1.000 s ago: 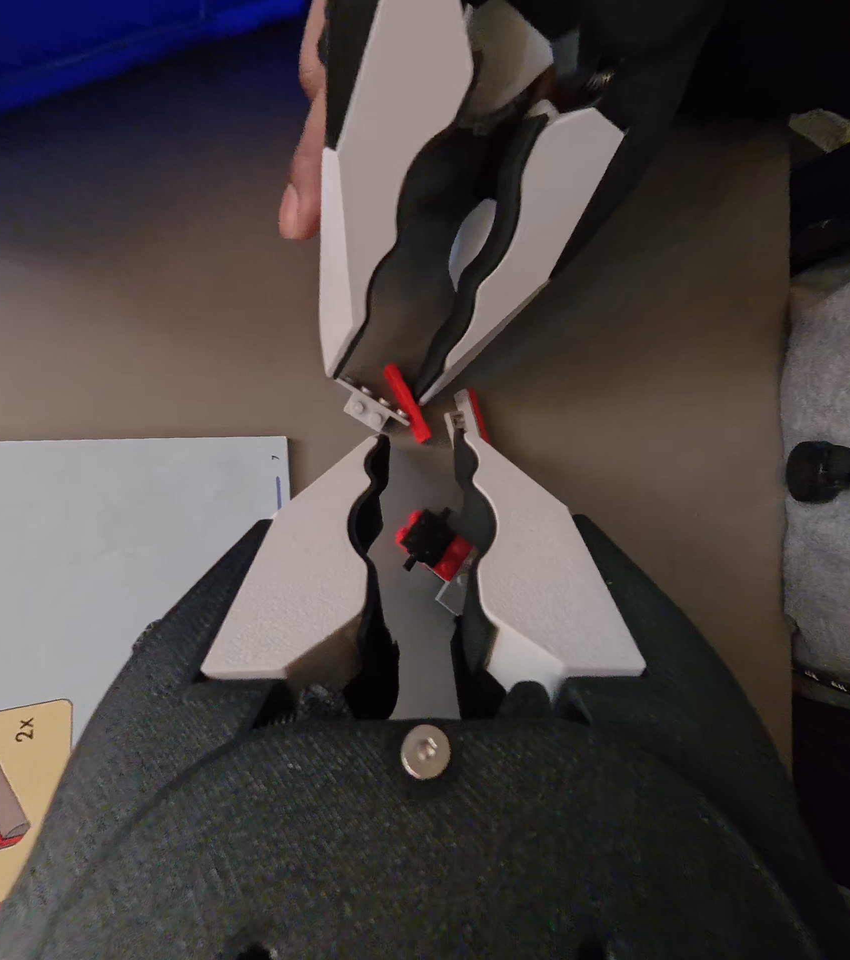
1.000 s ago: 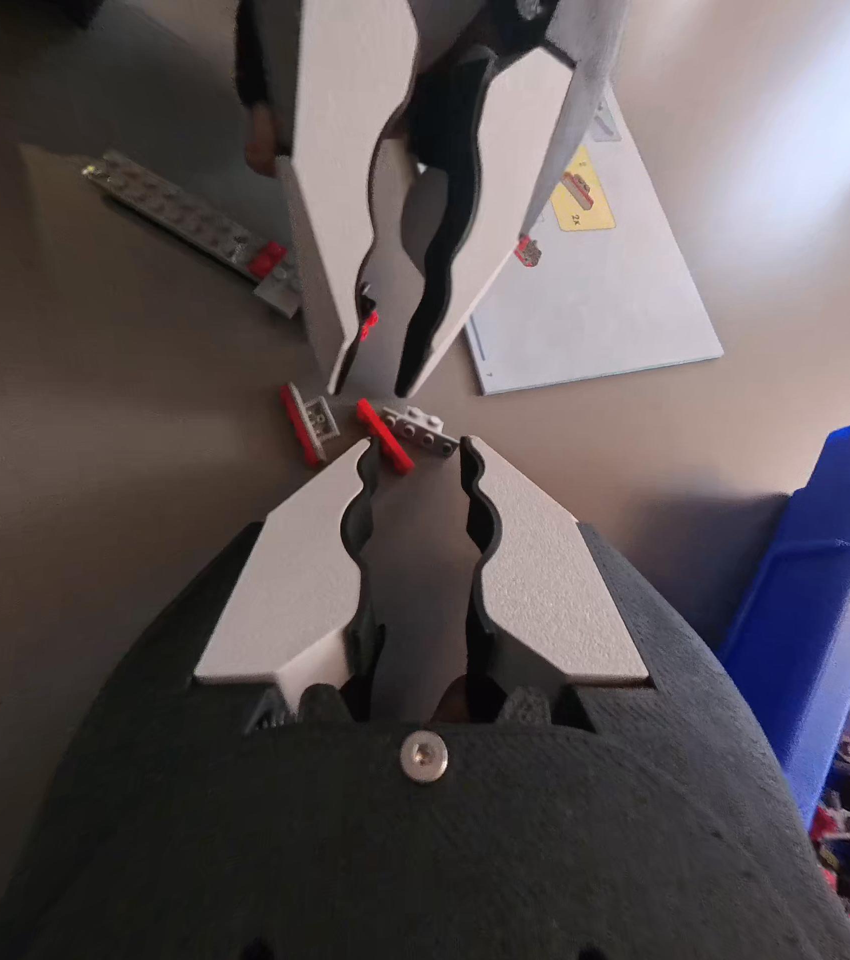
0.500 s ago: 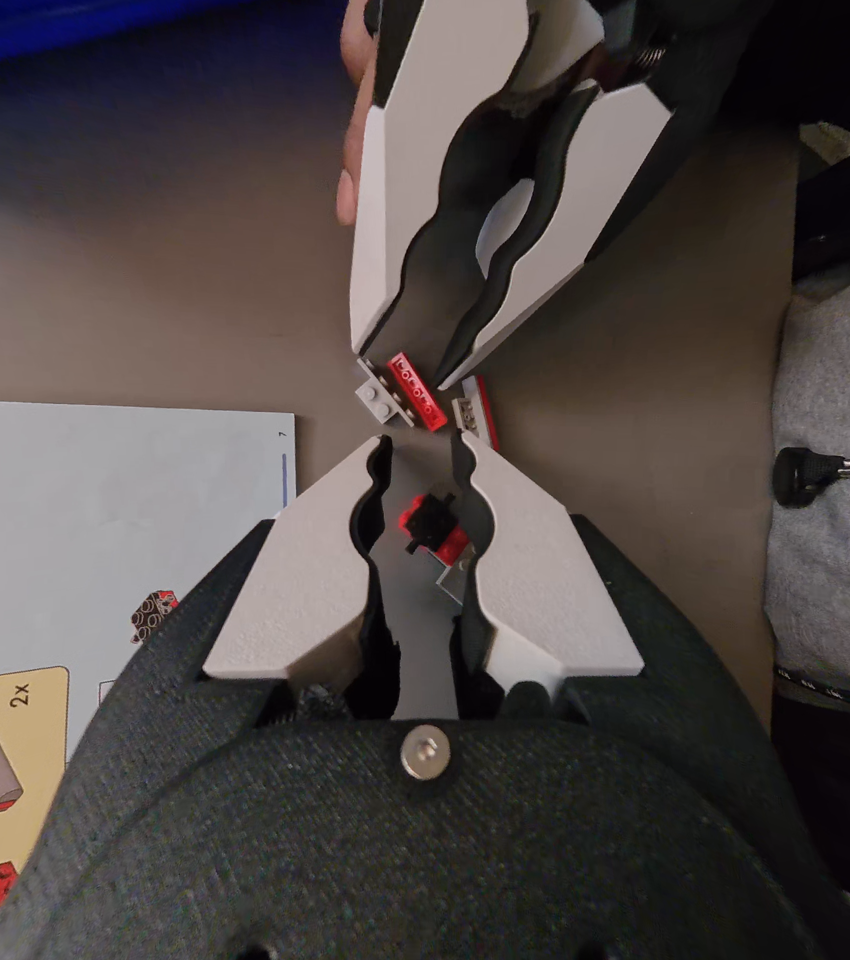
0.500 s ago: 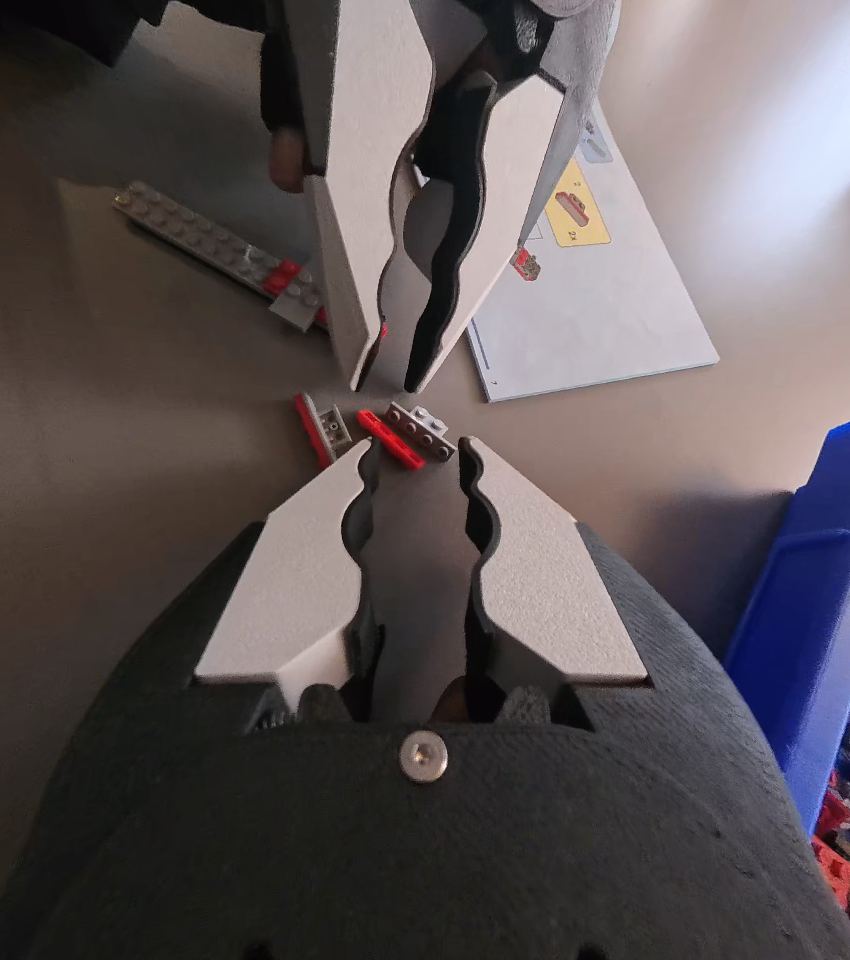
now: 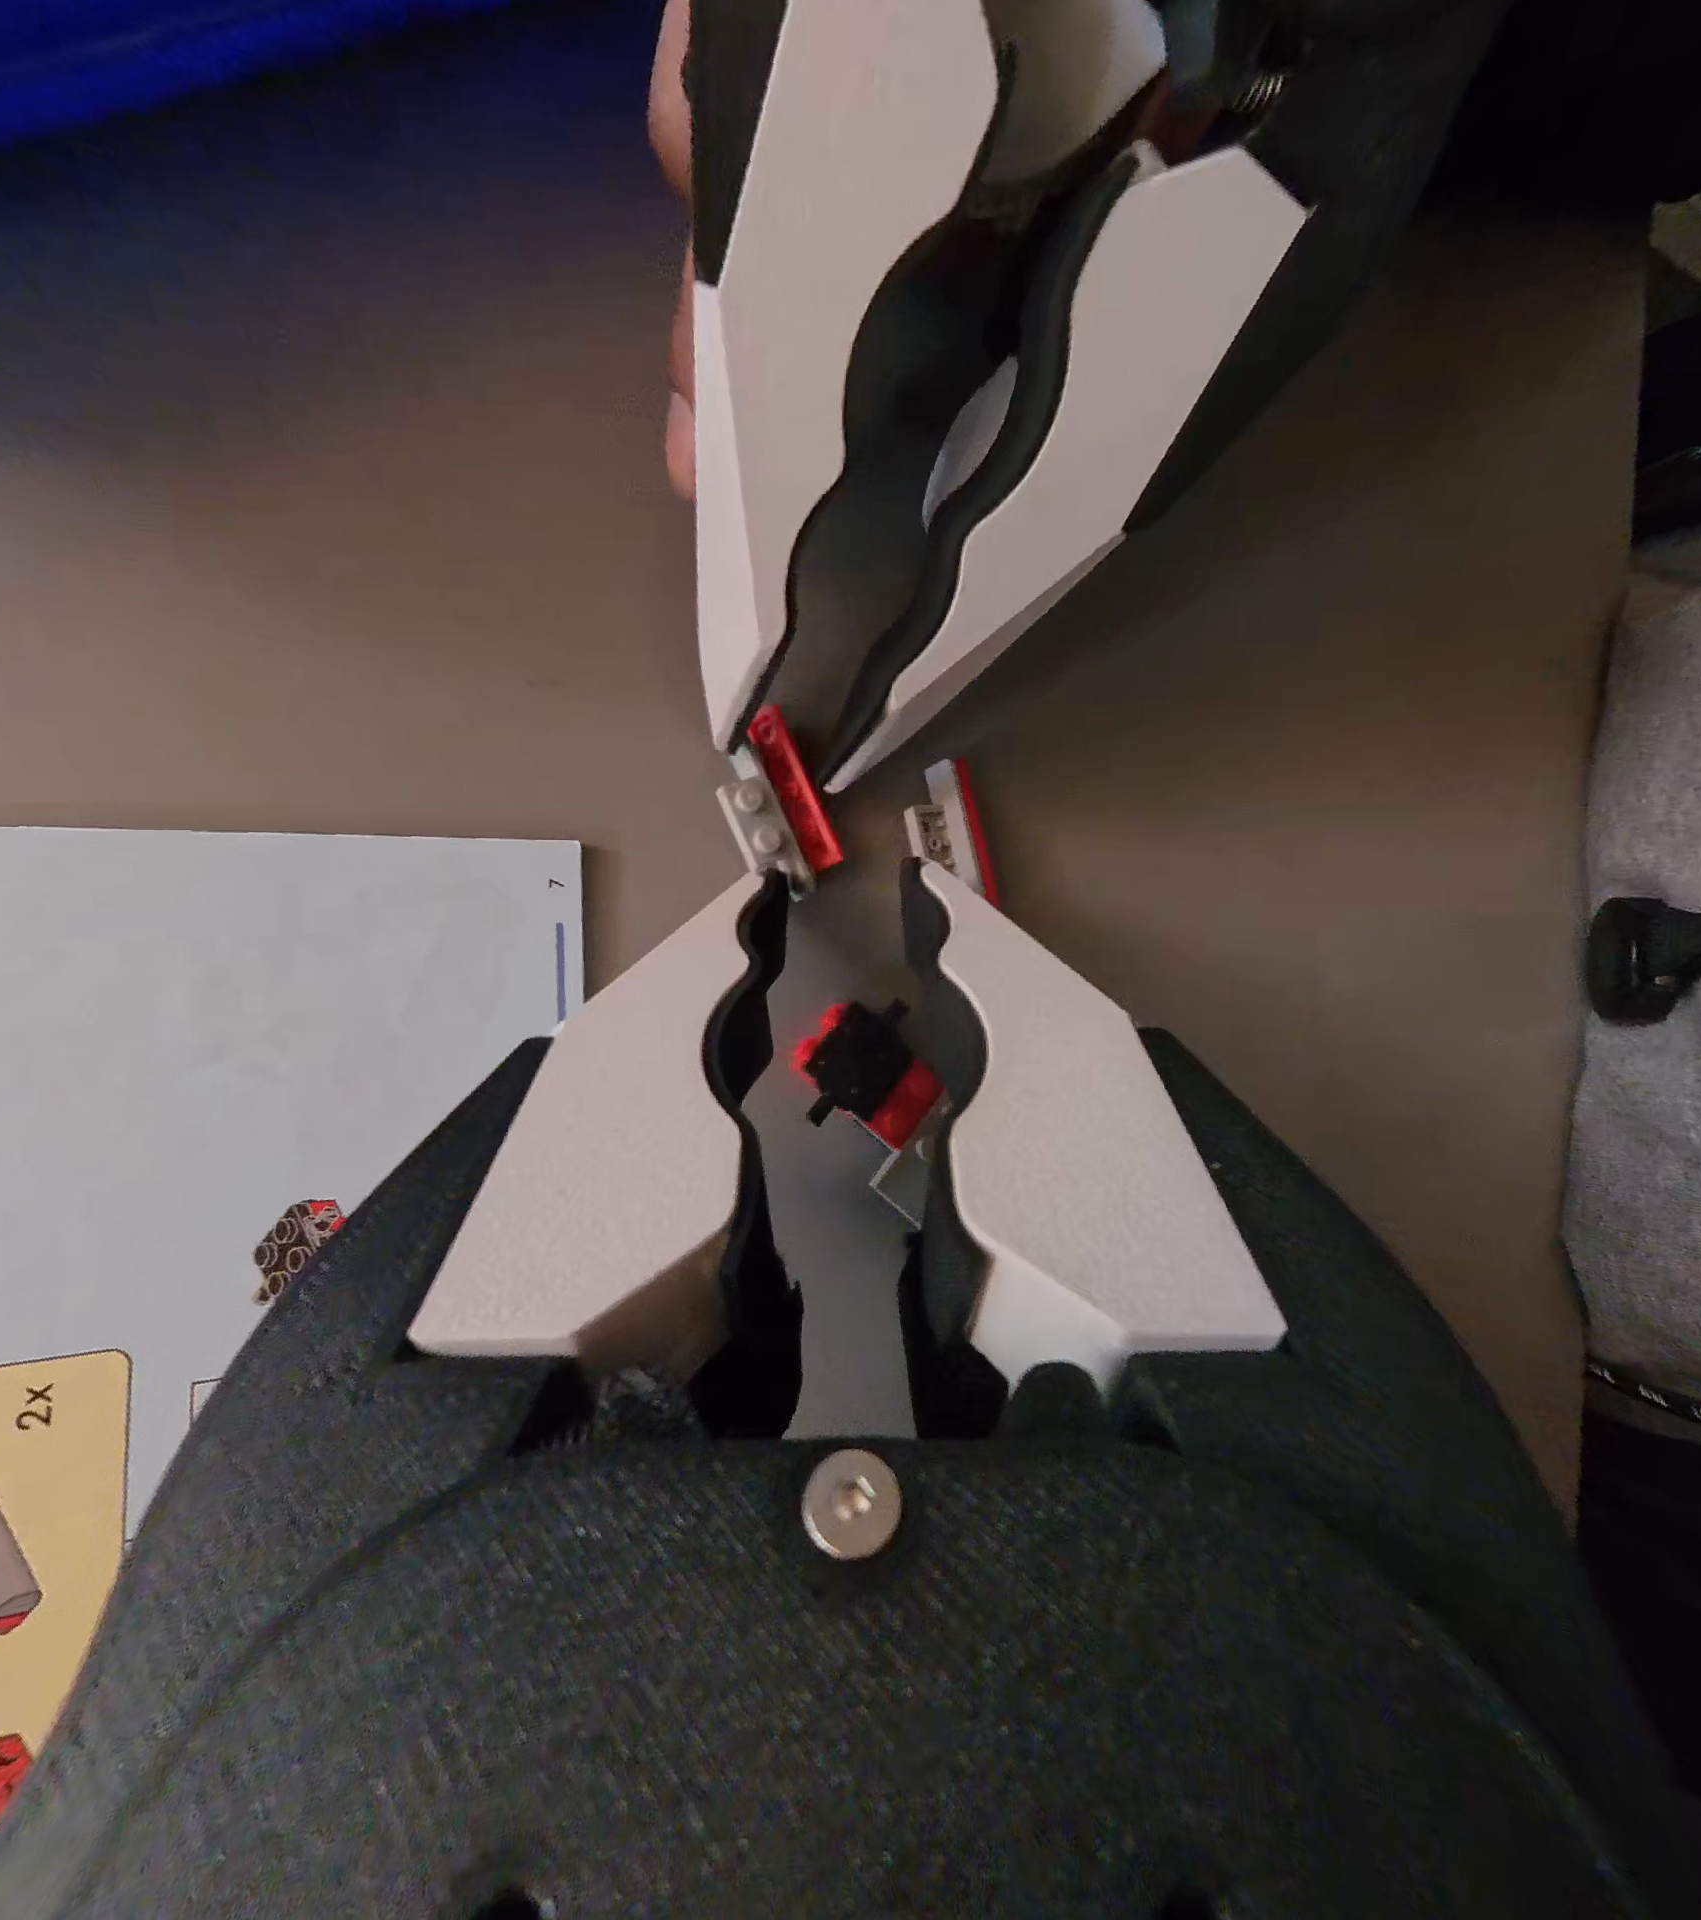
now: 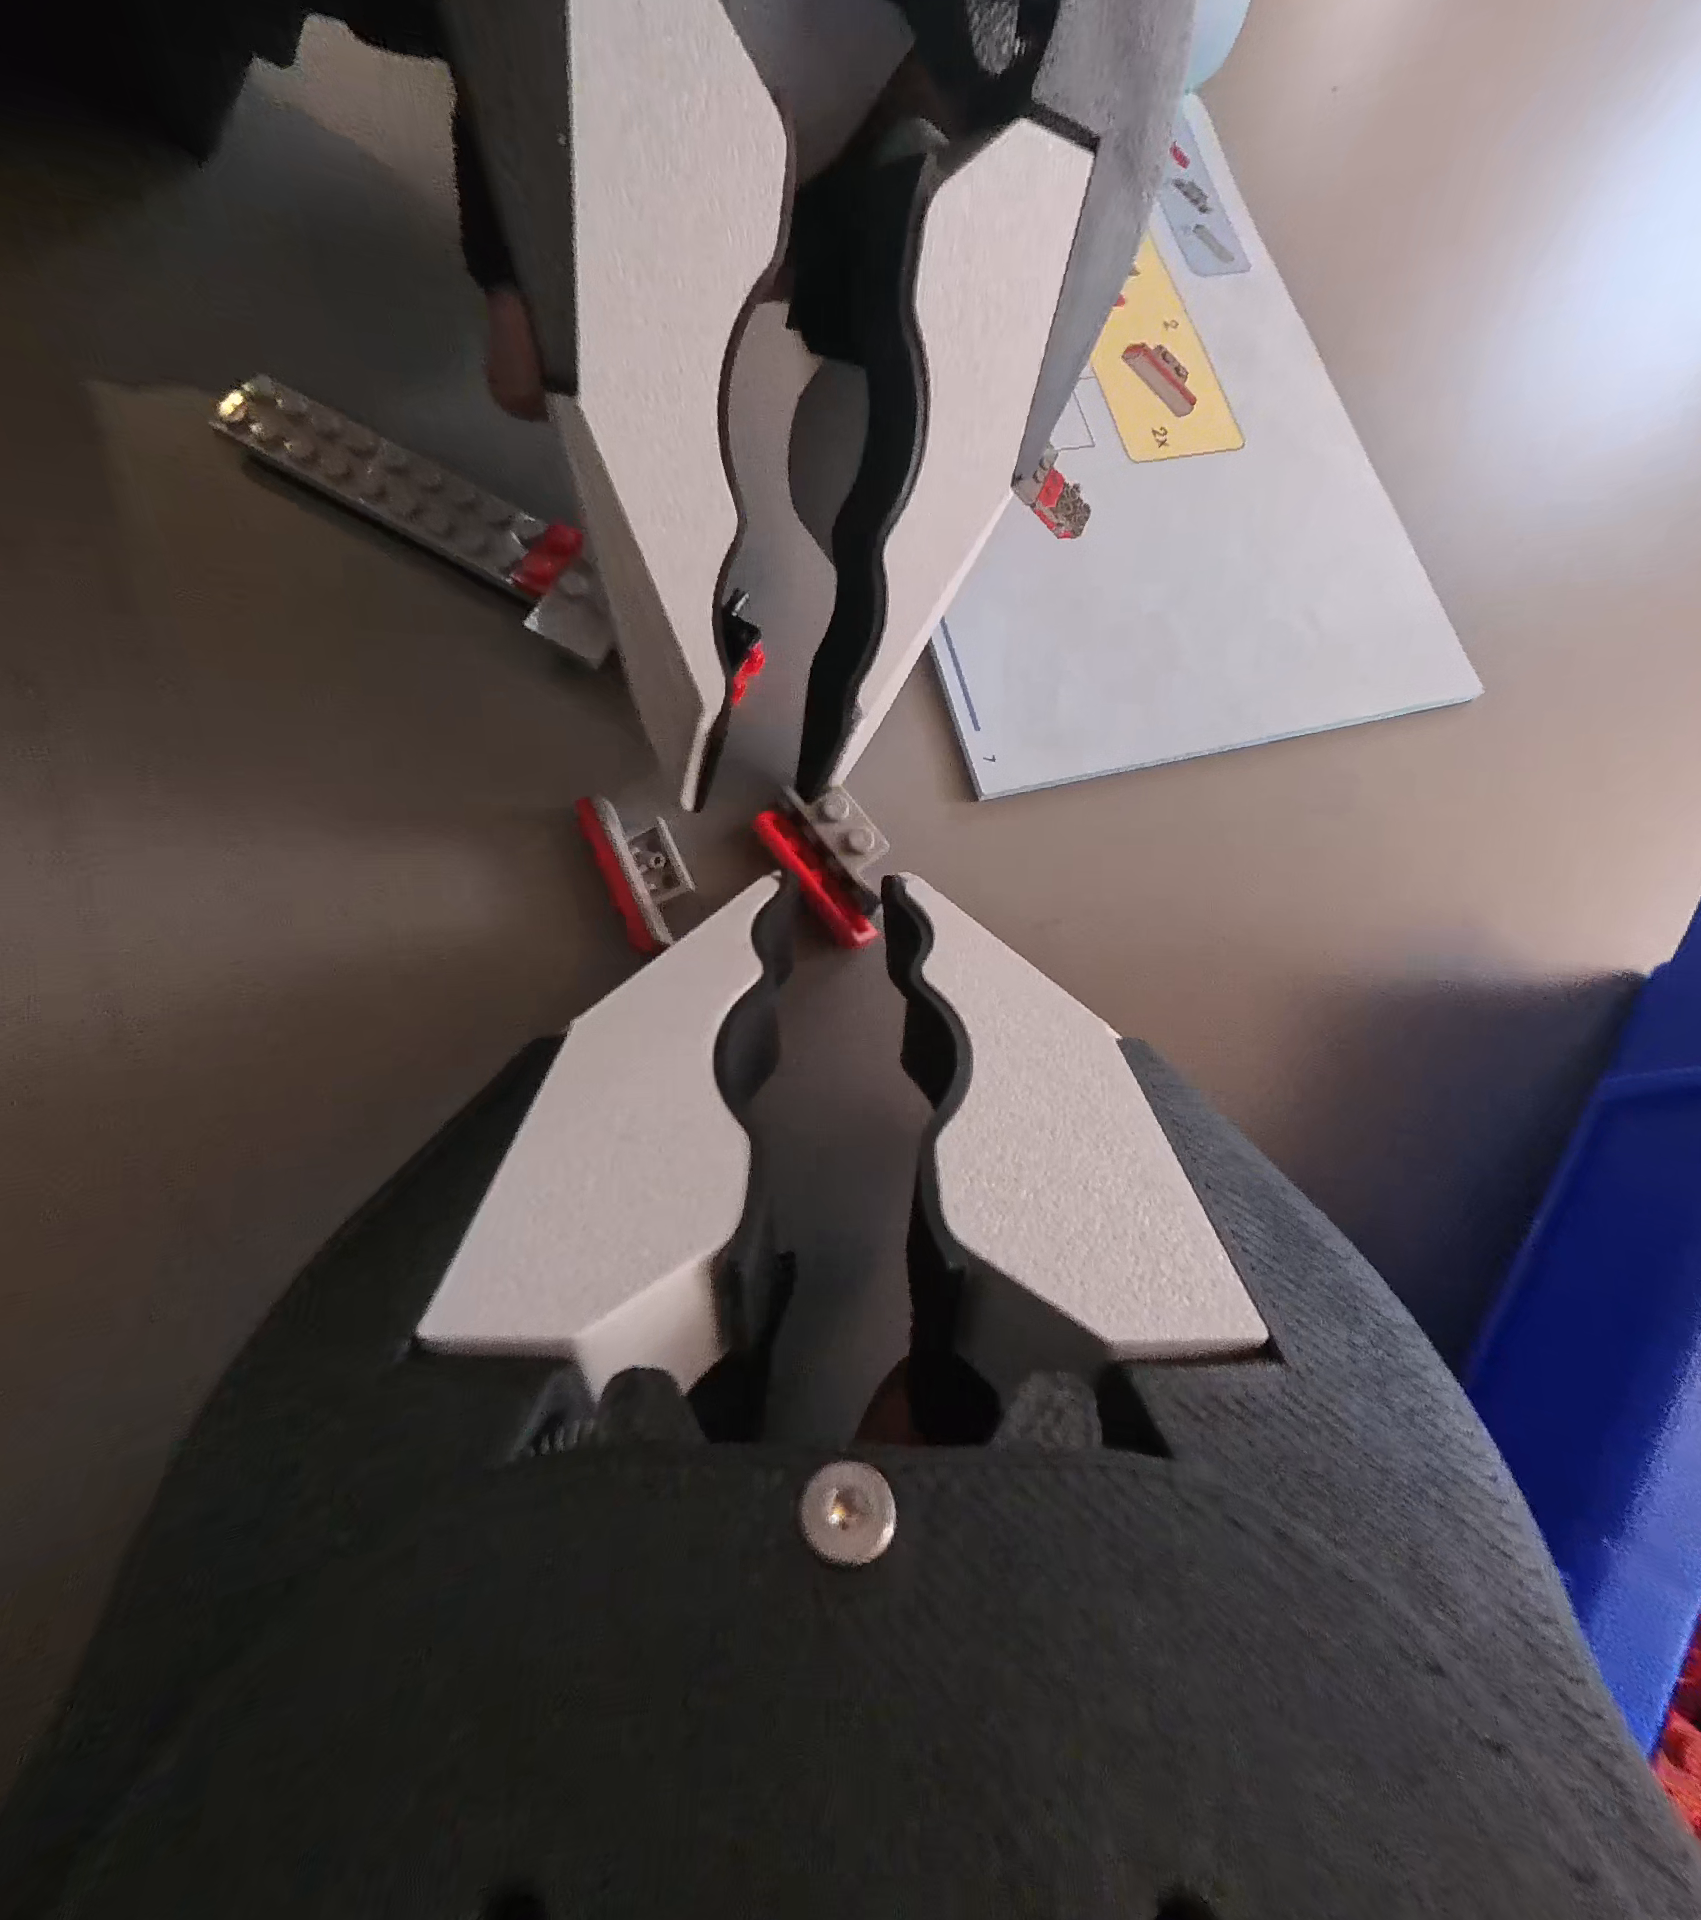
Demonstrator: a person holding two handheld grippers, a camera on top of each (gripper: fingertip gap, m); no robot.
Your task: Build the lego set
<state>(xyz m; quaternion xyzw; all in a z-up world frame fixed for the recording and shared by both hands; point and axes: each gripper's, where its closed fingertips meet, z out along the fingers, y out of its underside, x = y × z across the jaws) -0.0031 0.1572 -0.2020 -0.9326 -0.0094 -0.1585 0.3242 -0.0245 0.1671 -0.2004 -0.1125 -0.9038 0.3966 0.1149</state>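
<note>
Red-grey lego piece (image 6: 818, 871) between parted right tongs (image 6: 830, 894); left tongs (image 5: 844, 881) parted, tip touching piece.

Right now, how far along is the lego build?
Done: one red-and-grey sub-assembly lies loose; the long grey plate carries a red piece. In hand: open right gripper straddles a second red plate with grey bracket; left gripper open. Left: probably mounting both on that plate.

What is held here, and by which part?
The right tool flanks one end of the red plate; whether it clamps cannot be told. The left tool holds nothing.
</note>
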